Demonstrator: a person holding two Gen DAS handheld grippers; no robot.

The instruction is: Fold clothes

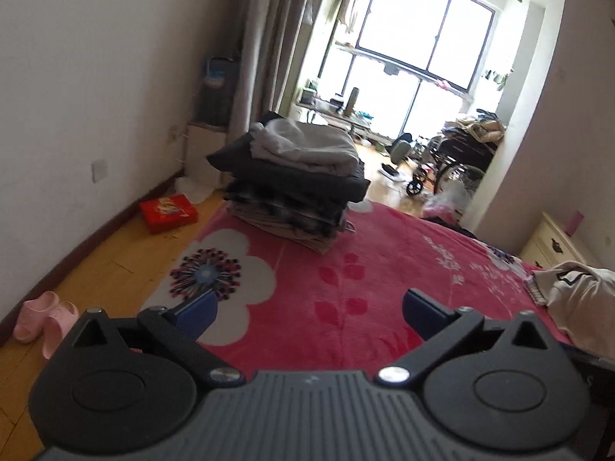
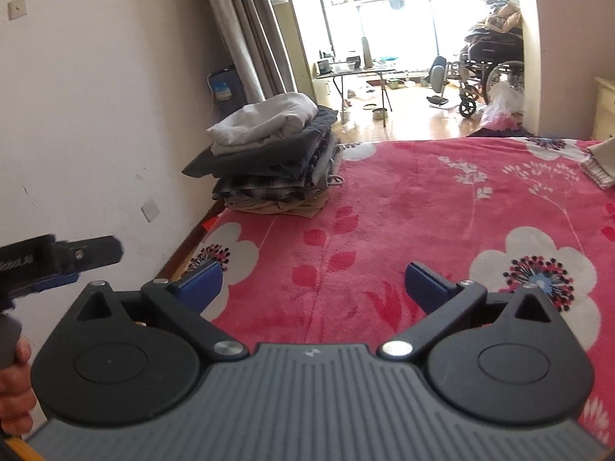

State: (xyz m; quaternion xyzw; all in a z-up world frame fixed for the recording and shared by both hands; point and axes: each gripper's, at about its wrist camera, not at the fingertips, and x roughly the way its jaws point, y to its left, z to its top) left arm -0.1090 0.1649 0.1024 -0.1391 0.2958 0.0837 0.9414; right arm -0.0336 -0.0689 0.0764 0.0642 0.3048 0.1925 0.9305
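A stack of folded clothes (image 1: 296,180), topped by a pale grey garment, stands at the far left corner of the red flowered blanket (image 1: 384,269). The same stack of folded clothes (image 2: 276,161) shows in the right wrist view on the red flowered blanket (image 2: 423,199). A cream unfolded garment (image 1: 576,299) lies at the blanket's right edge, and a corner of that cream garment (image 2: 599,161) appears far right. My left gripper (image 1: 309,309) hovers over the near blanket, open and empty. My right gripper (image 2: 313,282) is also open and empty, well short of the stack.
The left gripper's body and the hand (image 2: 15,376) holding it sit at the left edge of the right wrist view. On the wooden floor lie a red box (image 1: 168,213) and pink slippers (image 1: 46,320). A wheelchair (image 2: 488,73) stands beyond the bed's foot, a cream dresser (image 1: 553,238) at the right.
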